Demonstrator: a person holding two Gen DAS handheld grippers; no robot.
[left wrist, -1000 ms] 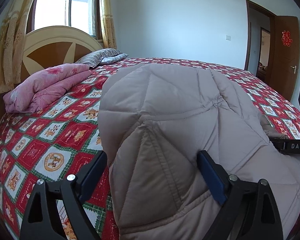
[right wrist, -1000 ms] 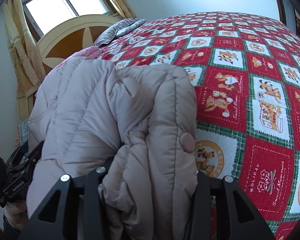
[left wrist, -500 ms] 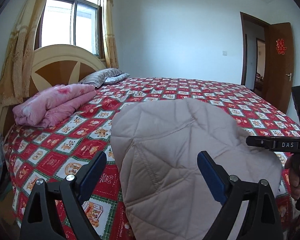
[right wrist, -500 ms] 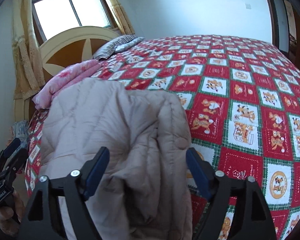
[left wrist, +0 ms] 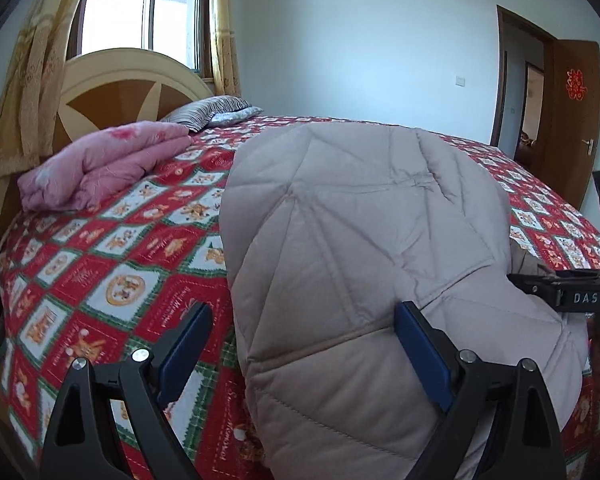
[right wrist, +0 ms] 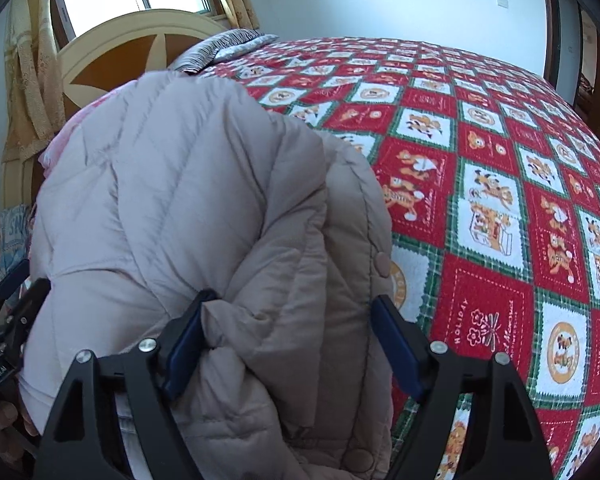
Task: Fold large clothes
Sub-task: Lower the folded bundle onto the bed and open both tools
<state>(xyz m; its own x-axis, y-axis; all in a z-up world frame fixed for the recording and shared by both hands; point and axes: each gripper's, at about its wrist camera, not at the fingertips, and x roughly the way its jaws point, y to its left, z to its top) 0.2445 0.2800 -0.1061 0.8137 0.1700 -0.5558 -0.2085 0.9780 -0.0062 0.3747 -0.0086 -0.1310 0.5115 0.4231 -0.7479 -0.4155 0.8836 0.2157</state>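
Observation:
A large beige quilted puffer coat [left wrist: 364, 248] lies bunched on the near edge of the bed, and also fills the right wrist view [right wrist: 188, 216]. My left gripper [left wrist: 304, 344] is open, its blue-padded jaws spread wide with the coat's left part between them. My right gripper [right wrist: 288, 336] is open, with the coat's thick folded front edge and snap buttons between its jaws. The right gripper's body shows at the right edge of the left wrist view [left wrist: 580, 296]. The left gripper shows at the left edge of the right wrist view [right wrist: 8, 312].
The bed has a red, white and green cartoon-patterned bedspread [right wrist: 500, 184]. A folded pink quilt [left wrist: 100, 164] and striped pillows [left wrist: 212, 108] lie by the round headboard [left wrist: 112, 92]. A window with curtains is behind it. A brown door [left wrist: 572, 112] stands open at the right.
Both grippers pulled back from the coat half a second ago and have moved in close to it again. The right gripper, shut on the coat a second ago, is now open.

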